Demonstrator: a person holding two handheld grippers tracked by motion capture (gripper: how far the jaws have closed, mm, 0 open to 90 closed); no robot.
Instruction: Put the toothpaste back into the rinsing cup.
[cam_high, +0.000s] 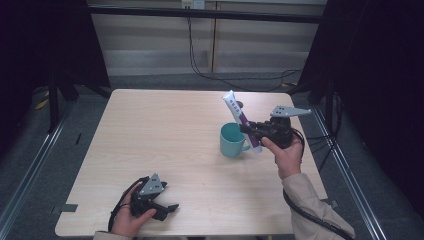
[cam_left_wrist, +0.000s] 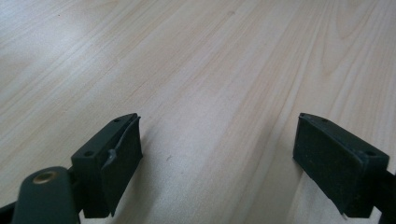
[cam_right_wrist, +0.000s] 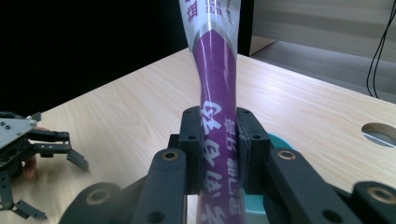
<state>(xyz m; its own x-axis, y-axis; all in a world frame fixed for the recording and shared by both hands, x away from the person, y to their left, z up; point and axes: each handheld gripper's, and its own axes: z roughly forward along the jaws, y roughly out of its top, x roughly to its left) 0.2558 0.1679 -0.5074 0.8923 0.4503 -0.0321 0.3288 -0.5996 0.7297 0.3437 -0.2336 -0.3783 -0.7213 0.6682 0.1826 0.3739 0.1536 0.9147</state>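
The tube (cam_high: 241, 122) is being pinched by the right gripper (cam_high: 251, 131), tilted over the cup (cam_high: 231, 140) right of centre, its lower end at the rim. Lowering inside is judged to be remaining. The left gripper (cam_high: 167, 210) is being rested, jaws spread, at lower left on the tabletop (cam_high: 165, 130).

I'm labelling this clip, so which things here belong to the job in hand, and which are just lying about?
In the job:
- purple-and-white tube, clamped in the right gripper
- teal mug, right beside the tube

Lying about:
- left gripper, open, over the bare table
- cables on the floor behind
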